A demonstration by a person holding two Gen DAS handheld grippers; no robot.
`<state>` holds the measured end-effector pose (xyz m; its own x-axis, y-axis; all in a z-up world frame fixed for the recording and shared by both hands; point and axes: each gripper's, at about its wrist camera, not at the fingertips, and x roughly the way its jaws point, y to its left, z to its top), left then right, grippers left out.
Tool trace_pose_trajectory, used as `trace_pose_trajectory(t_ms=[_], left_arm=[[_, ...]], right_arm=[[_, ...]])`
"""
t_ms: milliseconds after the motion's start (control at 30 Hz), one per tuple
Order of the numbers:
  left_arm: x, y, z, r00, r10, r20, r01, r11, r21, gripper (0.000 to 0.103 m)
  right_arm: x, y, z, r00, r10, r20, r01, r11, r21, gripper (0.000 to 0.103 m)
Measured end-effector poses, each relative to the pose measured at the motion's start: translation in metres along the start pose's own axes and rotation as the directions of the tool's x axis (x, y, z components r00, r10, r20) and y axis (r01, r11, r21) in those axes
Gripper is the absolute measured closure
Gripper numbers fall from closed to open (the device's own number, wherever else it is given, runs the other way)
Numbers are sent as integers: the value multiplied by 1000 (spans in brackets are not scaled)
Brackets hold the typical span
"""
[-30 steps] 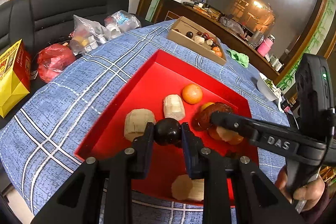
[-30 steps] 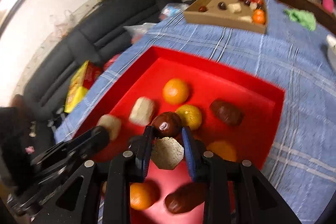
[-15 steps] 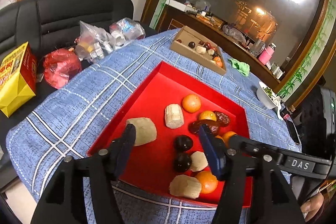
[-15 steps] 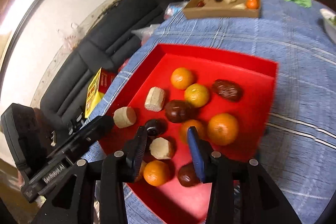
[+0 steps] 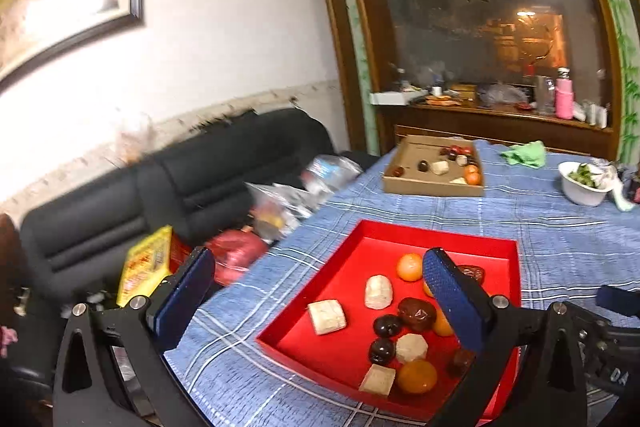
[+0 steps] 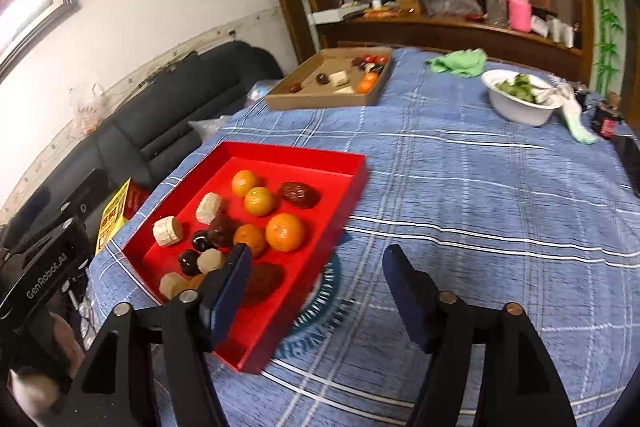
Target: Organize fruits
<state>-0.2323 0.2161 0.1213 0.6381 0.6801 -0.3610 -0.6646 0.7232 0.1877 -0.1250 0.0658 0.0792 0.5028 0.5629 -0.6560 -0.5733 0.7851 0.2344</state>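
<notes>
Red tray ahead-below both grippers, fruits inside | left gripper opening, empty | right gripper opening, empty, over desk | risk: round fruit rolls; box far ahead, long carry

A red tray lies on the blue checked cloth, left of centre in the right wrist view and low centre-right in the left wrist view. In it lie loose oranges, pale beige chunks, glossy dark round fruits and wrinkled brown dates, bunched toward its near half; its far end is bare. A brown cardboard box sits well apart at the cloth's far edge, upper centre of the frame, holding a few more: an orange, pale pieces and small dark and red fruits.
</notes>
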Motion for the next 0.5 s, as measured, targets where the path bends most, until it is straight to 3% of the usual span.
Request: trace_pose_trajectory(t_ms=[100,233,367,500], left_arm=[[-3,-12,-2,1000,0,-15,0,1000,22,0],[-2,-25,-3,994,-79,-79,81,996,23,0],[4,-31,-5,978,-152,-145,152,988,-8,0],[6,-37,-10,970,-164,-178,165,986,-10,0]], right_arm=[[-5,1,-8,999,-36,13,36,999,-38,23],[-5,6,-23,994,-111,15,112,987,-111,20],[-6,8,-35,990,-142,16,142,977,-159,17],[-6,10,-43,988,-155,15,155,970,-186,16]])
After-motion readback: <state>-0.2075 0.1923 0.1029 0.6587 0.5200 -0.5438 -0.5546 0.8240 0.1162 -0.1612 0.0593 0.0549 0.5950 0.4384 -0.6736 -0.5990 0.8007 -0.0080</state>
